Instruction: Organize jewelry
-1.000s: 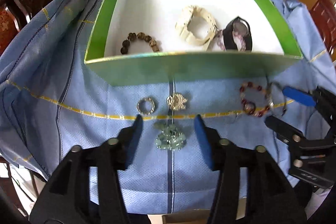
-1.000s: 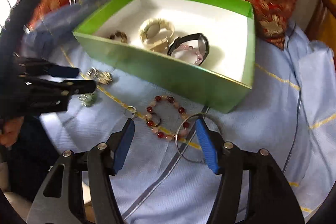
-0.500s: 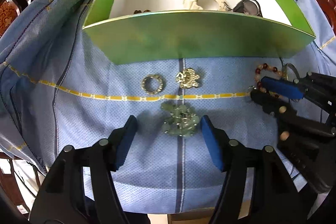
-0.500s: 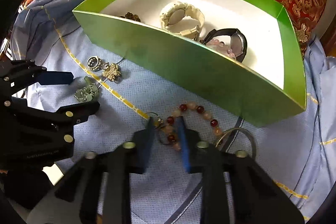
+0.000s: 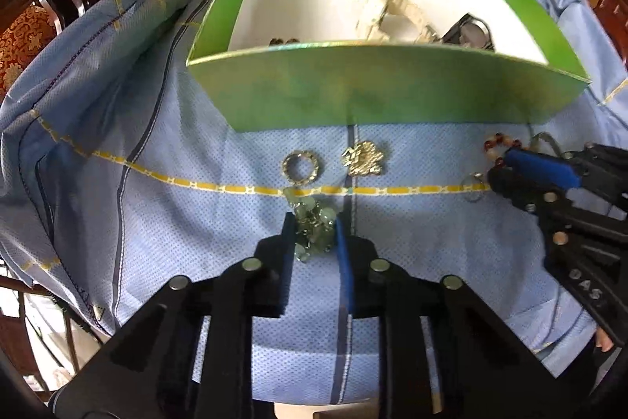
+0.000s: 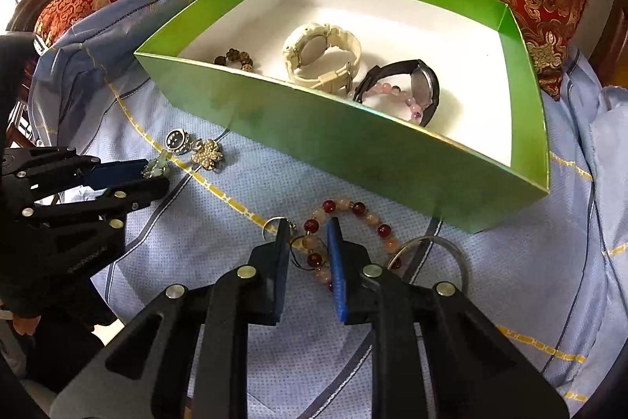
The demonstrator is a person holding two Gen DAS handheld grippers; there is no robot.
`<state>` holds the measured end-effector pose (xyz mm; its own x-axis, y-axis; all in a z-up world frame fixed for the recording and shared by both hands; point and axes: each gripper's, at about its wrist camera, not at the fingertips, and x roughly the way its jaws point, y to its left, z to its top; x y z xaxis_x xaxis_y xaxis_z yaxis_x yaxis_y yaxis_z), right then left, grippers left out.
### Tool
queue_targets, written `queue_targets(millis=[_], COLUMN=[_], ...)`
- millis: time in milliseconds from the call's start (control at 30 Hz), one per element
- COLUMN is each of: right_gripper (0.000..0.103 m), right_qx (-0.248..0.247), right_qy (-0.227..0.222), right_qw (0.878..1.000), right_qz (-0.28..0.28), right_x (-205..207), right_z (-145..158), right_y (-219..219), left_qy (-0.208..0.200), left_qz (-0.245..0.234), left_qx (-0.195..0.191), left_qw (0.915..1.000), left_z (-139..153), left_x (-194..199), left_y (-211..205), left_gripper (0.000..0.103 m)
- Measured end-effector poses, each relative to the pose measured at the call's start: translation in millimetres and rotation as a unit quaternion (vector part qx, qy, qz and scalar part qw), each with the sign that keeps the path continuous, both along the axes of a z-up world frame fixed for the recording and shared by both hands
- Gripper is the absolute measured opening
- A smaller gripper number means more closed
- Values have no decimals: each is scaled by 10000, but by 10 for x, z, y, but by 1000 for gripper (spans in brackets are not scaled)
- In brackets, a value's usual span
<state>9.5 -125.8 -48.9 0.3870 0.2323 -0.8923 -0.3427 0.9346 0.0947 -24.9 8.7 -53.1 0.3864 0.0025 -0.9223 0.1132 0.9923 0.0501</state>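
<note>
Since earlier: both grippers narrowed.
Left gripper (image 5: 314, 228): closing, pinching pale green jade charm (image 5: 312, 222).
Right gripper (image 6: 308, 238): pinching red-and-peach bead bracelet (image 6: 345, 211).

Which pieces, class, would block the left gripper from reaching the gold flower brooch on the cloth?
Probably none: the gold flower brooch lies open just beyond the left gripper, but its closing jaws are already on the green bead cluster.

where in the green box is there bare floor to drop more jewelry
Free: the white floor behind the cream watch to the back wall of the green box, and the right end past the black watch. Crowded: the front strip, with the brown bead bracelet at its left.
</note>
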Motion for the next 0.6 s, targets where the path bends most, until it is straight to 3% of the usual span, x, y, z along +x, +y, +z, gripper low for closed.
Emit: queue_targets(millis=[300,600], right_gripper=[20,20], right_qx=[69,98], right_qy=[-19,-61], right_qw=[10000,9999], right_qz=[-29,-42], right_x=[1,-19], right_z=[8,49], right_y=[15,43], left_qy=[-216,-97], left_qz=[-83,-27], left_qx=[-83,67], left_qw=[9997,9999], left_z=[131,55], left_x=[-53,-21], left_y=[-66,-60], left_gripper=[19,19])
